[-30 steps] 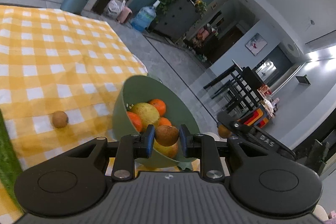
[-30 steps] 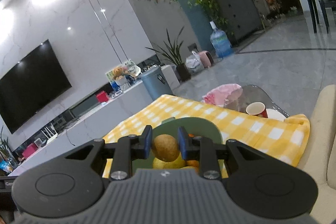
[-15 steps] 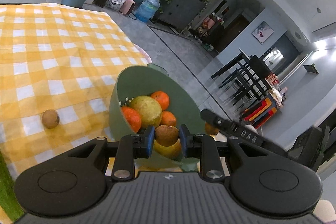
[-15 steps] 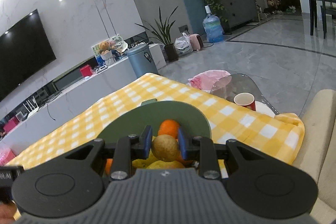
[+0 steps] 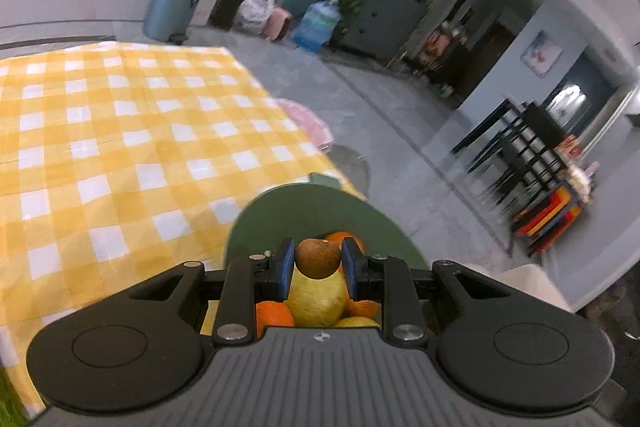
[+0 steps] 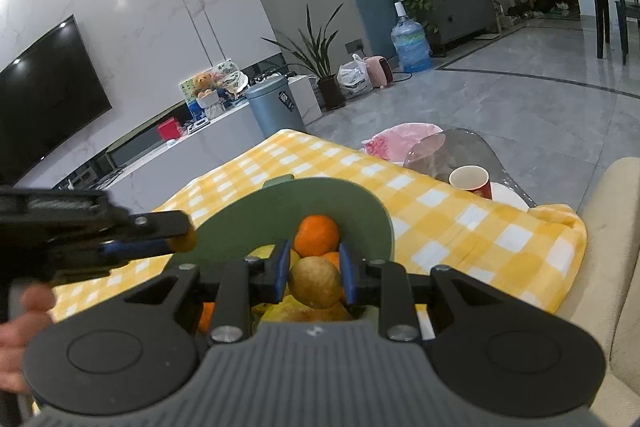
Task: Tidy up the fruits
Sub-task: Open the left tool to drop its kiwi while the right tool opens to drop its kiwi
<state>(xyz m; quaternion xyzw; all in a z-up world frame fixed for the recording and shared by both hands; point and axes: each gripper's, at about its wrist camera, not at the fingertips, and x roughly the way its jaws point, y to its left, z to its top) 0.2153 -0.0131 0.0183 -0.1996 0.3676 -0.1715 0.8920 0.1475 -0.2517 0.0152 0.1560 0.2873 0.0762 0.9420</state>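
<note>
Here the left gripper (image 5: pixel 316 263) is clamped on a small brown round fruit (image 5: pixel 318 259), its blue pads pressing both sides, and it holds that fruit above the green bowl (image 5: pixel 280 211). The bowl sits on the yellow-and-white checked tablecloth (image 5: pixel 120 131) near the table's edge, and holds oranges (image 6: pixel 316 235) and a larger yellow-green fruit (image 5: pixel 318 297). In the right wrist view the left gripper also shows from the side (image 6: pixel 180 241), reaching in at the bowl's left rim with its fruit between the tips, a person's hand (image 6: pixel 20 331) behind it.

The right gripper (image 6: pixel 314 281) is likewise closed on a second brown fruit (image 6: pixel 316 287), paler and yellowish, pinched between both pads just over the pile in the bowl.

Beyond the cloth stand a red paper cup (image 6: pixel 472 181), a pink bag (image 6: pixel 400 141), a grey-blue bin (image 6: pixel 272 107) with a small label too blurred to read, and a water jug (image 6: pixel 412 45). No writing is legible anywhere.
</note>
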